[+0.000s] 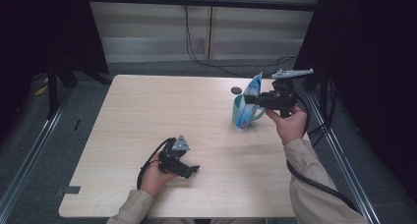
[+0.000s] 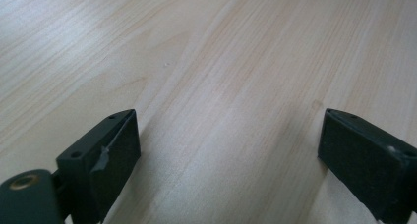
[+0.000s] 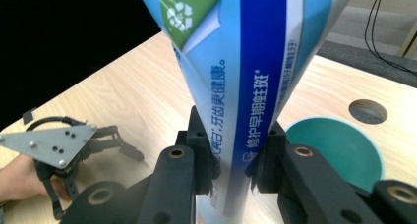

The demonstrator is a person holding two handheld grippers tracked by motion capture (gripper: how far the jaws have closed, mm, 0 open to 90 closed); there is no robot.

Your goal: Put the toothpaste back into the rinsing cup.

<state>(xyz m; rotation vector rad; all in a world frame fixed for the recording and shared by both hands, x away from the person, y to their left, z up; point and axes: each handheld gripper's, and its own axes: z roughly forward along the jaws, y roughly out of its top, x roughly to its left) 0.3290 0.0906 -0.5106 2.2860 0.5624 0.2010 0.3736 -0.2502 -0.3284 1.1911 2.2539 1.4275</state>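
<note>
A blue toothpaste tube (image 3: 255, 81) stands upright at the right of the desk (image 1: 147, 121), its lower end against the teal mug (image 1: 243, 113); the right hand-held gripper (image 1: 253, 100) has its jaws clamped on the tube's lower part; a round hole (image 1: 236, 90) lies just behind the mug; the left hand-held gripper (image 1: 192, 171) rests near the front edge, jaws wide apart and empty.

We are seeing a pale wood-grain table (image 2: 236, 62), smooth with a soft sheen. The blue tube (image 3: 246, 86) is looking like glossy printed plastic. The teal cup (image 3: 339, 145) is showing a smooth, matt inside. The right gripper (image 3: 231, 165) is wearing matt black plastic, with brass-coloured inserts.
</note>
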